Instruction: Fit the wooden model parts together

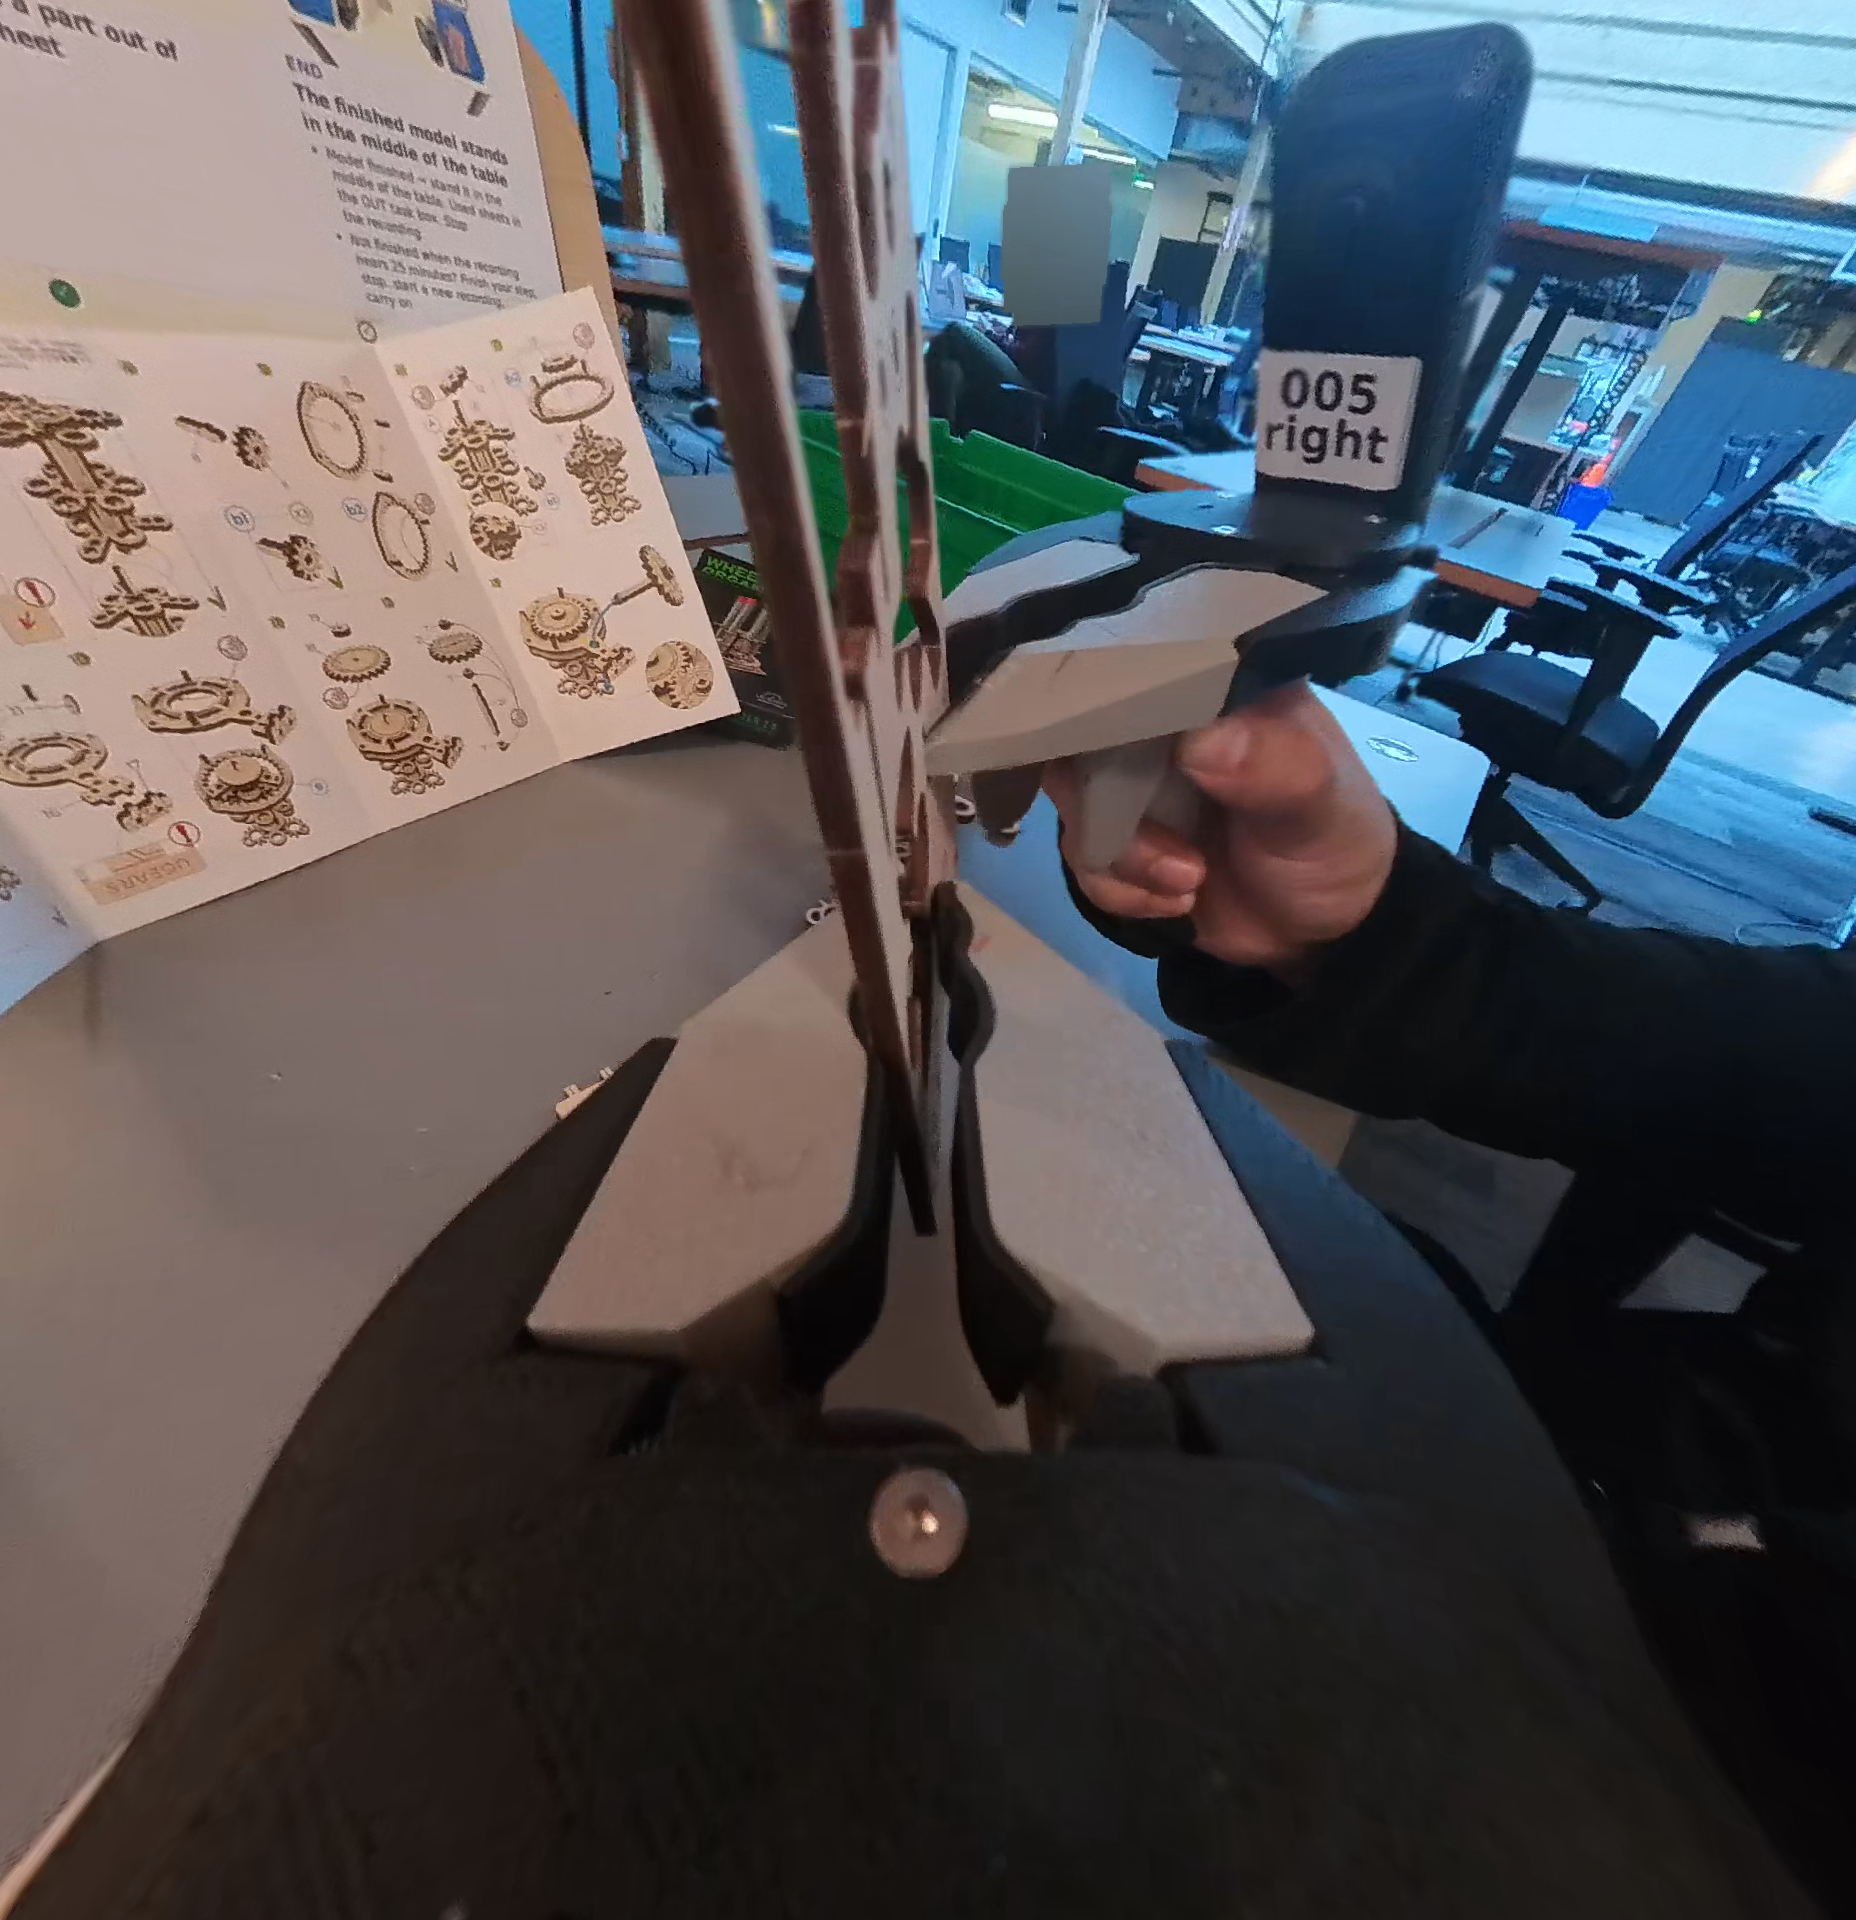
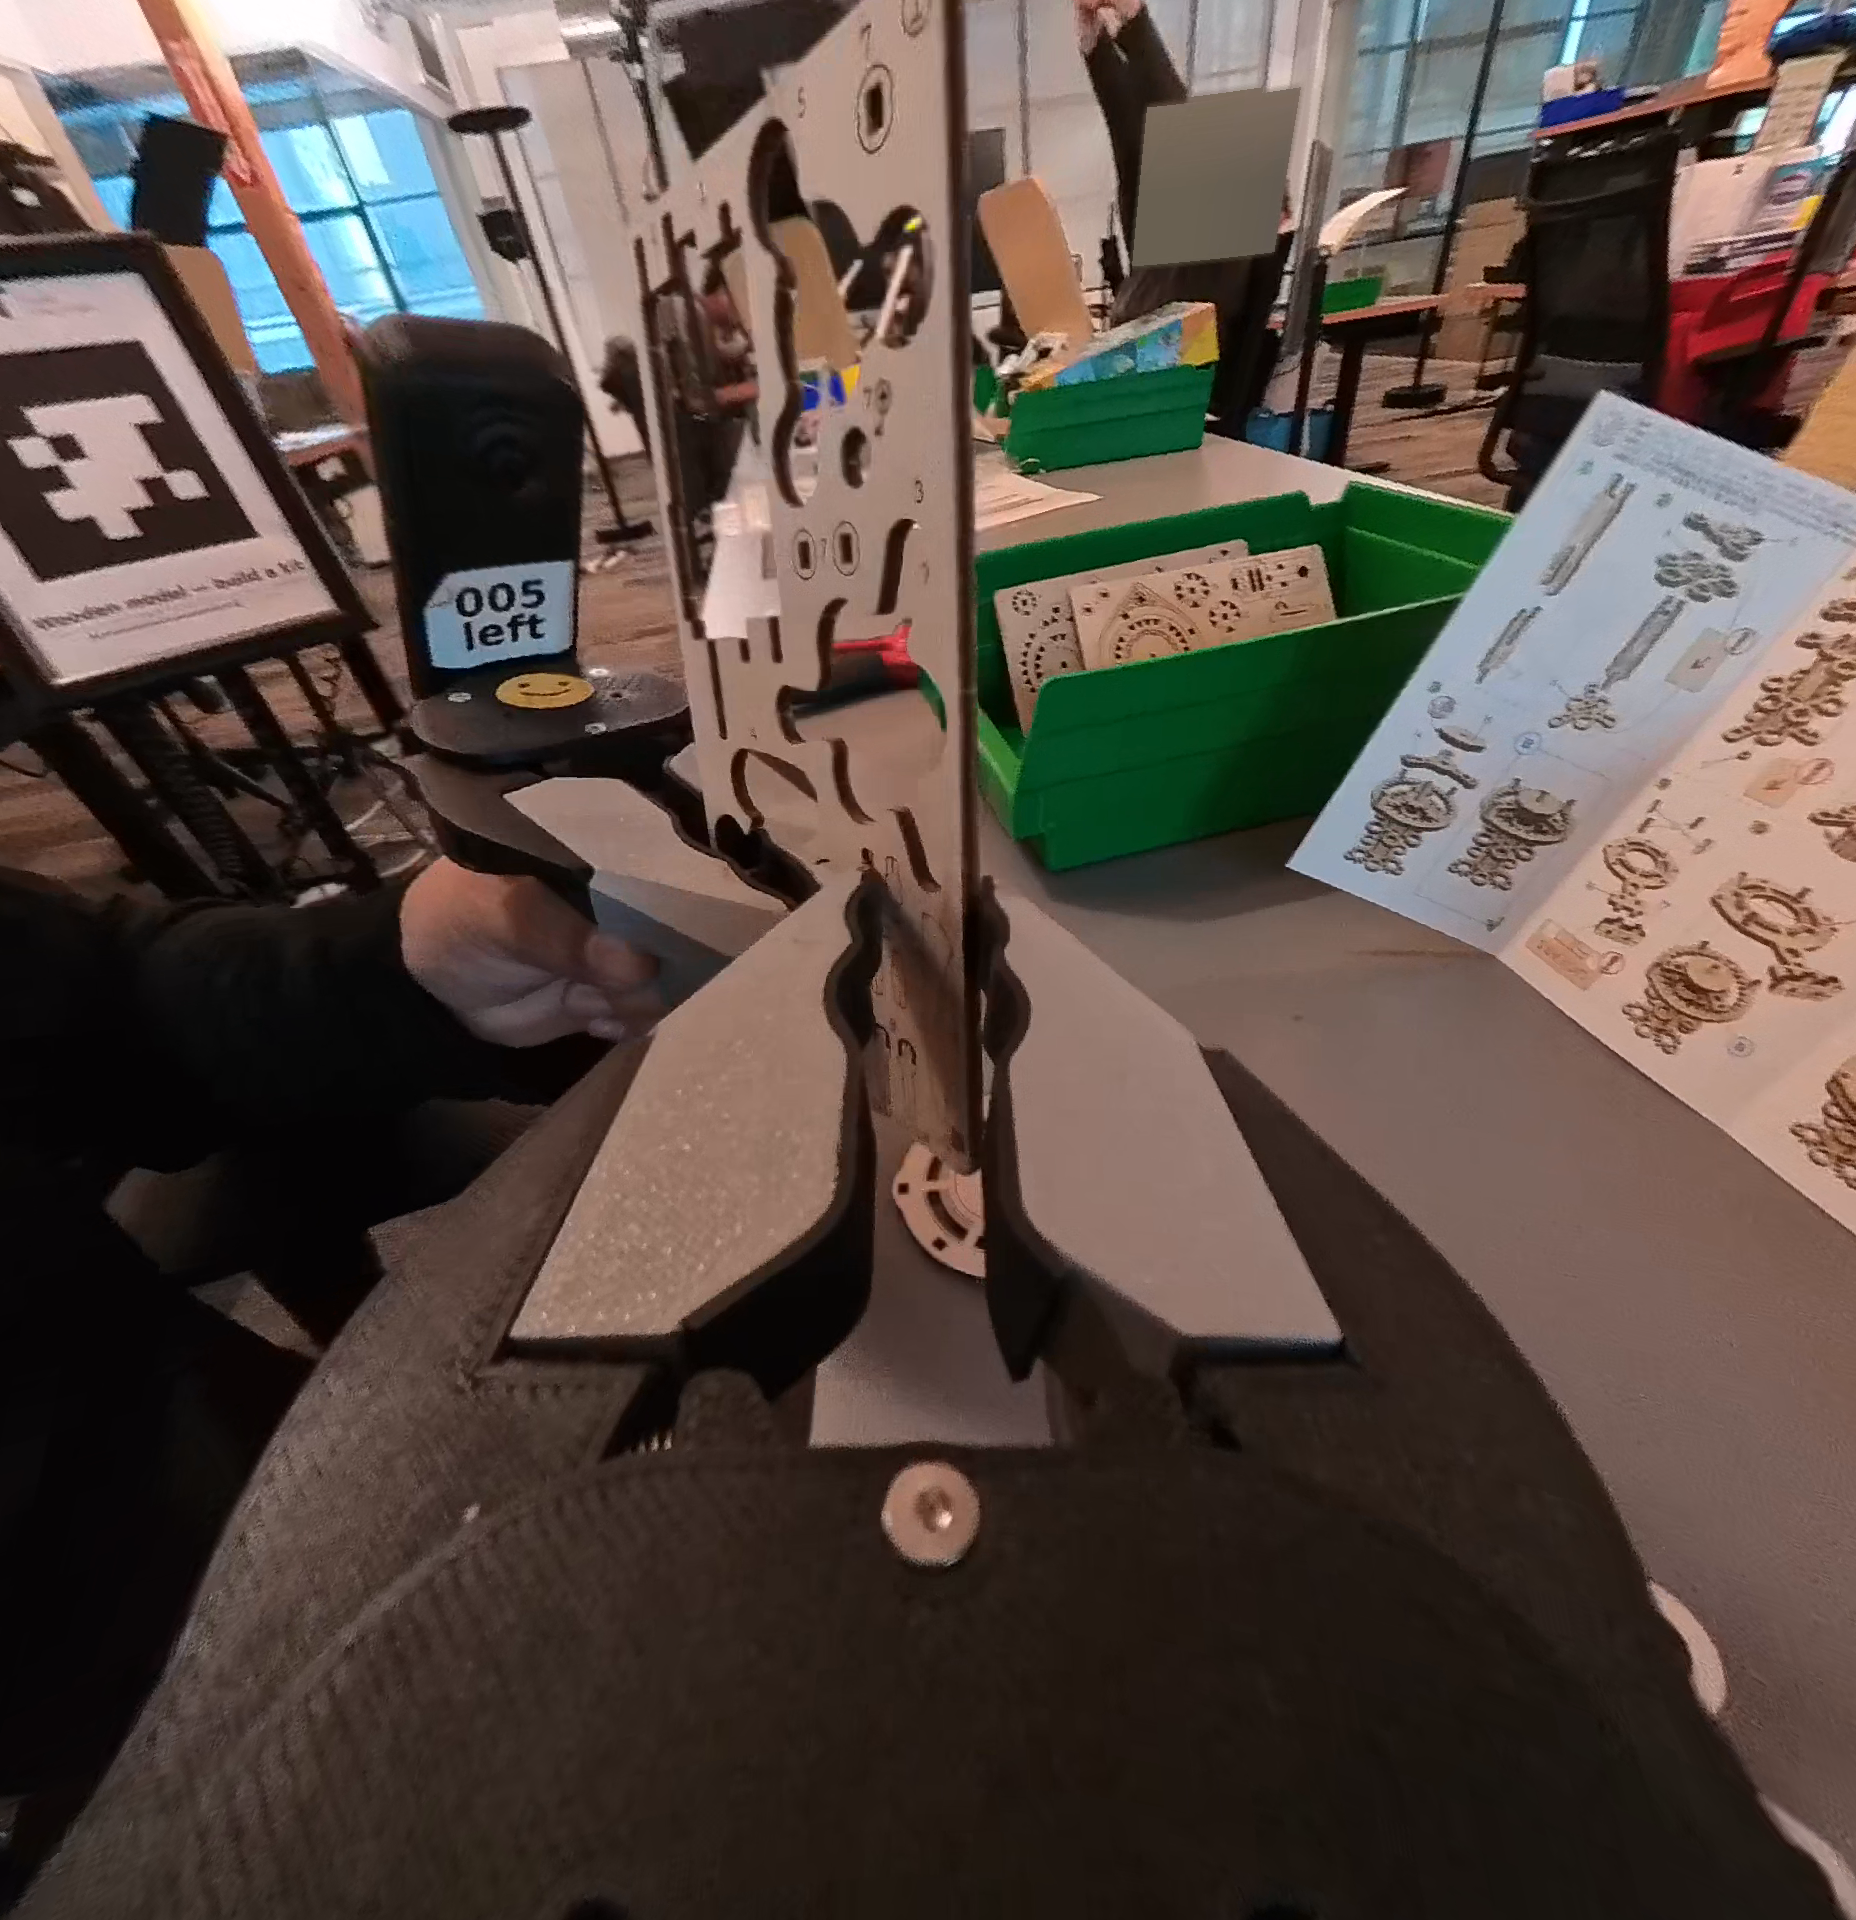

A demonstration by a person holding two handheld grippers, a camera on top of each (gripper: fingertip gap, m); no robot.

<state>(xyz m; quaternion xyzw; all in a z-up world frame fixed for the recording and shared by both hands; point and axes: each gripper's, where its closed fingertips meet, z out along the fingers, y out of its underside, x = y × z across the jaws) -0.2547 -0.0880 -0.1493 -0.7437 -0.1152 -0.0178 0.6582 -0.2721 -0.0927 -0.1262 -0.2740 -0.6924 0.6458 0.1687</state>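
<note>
A thin wooden parts sheet with many cut-out holes stands upright, edge-on to me in the left wrist view. My left gripper is shut on its lower edge. My right gripper reaches in from the right and meets the sheet higher up. In the right wrist view the sheet rises between my right gripper's fingers, and the right gripper is shut on it. The left gripper holds the same sheet from the left. A small round wooden part lies on the table below the right gripper.
A folded instruction sheet stands at the back of the grey table; it also shows in the right wrist view. A green bin holds more wooden sheets. A framed marker sign stands on the left. A dark box stands behind the sheet. Both grippers' tips are close together, under 4 cm apart.
</note>
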